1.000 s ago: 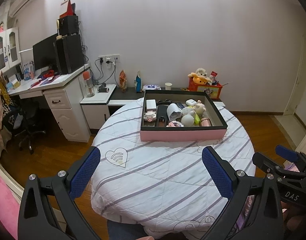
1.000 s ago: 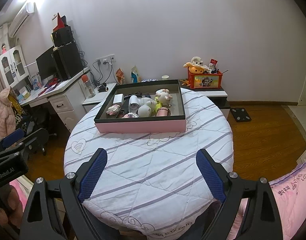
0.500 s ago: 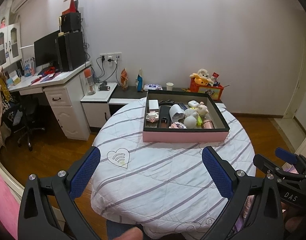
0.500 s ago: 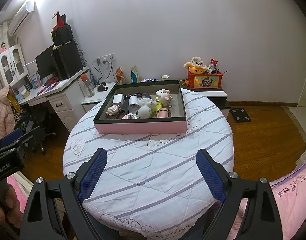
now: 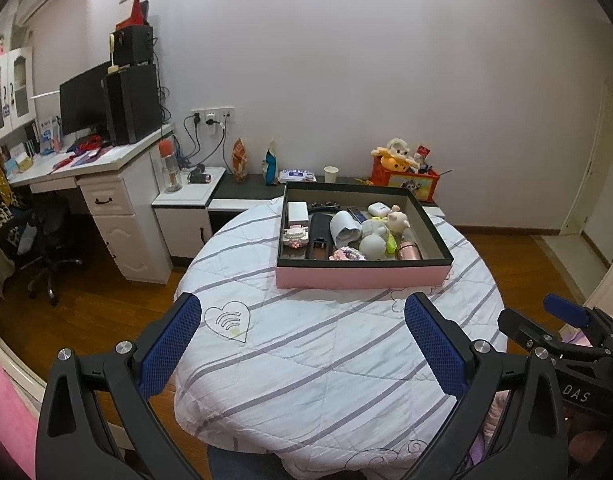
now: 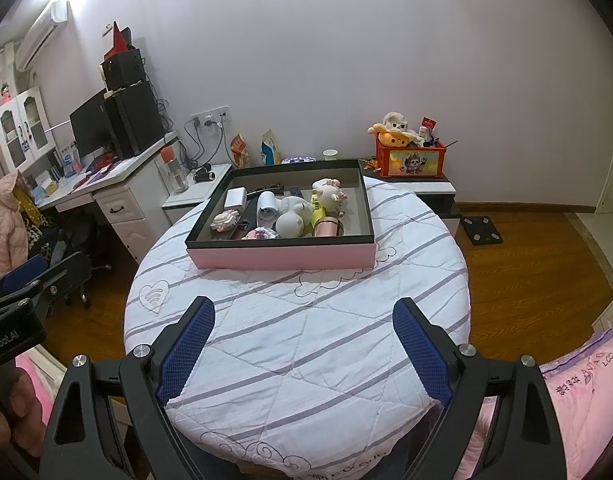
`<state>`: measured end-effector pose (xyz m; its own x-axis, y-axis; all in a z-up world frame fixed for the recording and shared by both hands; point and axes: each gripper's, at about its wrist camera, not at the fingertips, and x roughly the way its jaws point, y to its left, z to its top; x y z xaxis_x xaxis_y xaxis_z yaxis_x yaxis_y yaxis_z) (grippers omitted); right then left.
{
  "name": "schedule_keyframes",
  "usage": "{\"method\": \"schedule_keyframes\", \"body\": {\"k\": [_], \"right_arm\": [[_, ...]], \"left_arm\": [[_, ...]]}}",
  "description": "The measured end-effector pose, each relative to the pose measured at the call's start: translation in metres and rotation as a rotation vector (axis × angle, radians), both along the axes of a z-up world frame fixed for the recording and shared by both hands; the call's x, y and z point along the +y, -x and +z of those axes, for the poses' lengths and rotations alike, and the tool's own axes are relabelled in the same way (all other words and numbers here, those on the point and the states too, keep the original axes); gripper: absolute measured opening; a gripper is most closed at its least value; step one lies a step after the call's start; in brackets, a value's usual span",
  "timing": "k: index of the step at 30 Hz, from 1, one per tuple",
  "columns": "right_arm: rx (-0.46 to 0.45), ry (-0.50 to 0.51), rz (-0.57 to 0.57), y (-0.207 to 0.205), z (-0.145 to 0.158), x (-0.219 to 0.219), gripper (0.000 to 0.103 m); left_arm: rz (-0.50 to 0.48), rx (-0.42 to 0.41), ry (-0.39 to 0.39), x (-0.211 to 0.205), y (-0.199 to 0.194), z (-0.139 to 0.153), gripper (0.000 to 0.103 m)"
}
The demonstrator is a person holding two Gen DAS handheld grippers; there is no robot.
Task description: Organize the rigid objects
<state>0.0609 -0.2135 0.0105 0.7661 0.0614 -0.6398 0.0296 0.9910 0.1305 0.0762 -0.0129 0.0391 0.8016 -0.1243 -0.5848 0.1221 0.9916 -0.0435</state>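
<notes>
A pink box with a black rim (image 5: 360, 276) (image 6: 282, 258) stands at the far side of a round table with a striped white cover (image 5: 326, 352) (image 6: 298, 328). In it lie several small things: a white box (image 5: 297, 213), a white roll (image 5: 344, 230), a white ball (image 5: 372, 247), a pig toy (image 5: 398, 222) and a pink tin (image 5: 409, 254). My left gripper (image 5: 302, 320) is open and empty above the table's near part. My right gripper (image 6: 302, 316) is open and empty too, well short of the box.
A white desk with a monitor and speakers (image 5: 106, 160) stands at the left, with an office chair (image 5: 46, 248) under it. A low cabinet along the wall holds an orange toy crate (image 5: 404, 178) and a paper cup (image 5: 330, 174). Pink bedding (image 6: 578, 400) lies at the right.
Both views have drifted slightly; the box sits a little lower and nearer in the left wrist view. Both grippers stay open and empty.
</notes>
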Motion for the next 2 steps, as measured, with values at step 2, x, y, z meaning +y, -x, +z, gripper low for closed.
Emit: {"method": "schedule_keyframes", "body": {"k": [2], "right_arm": [[0.002, -0.002, -0.003, -0.0021, -0.0010, -0.0009, 0.092]], "left_arm": [[0.001, -0.001, -0.002, -0.0002, -0.0011, -0.0002, 0.103]]}}
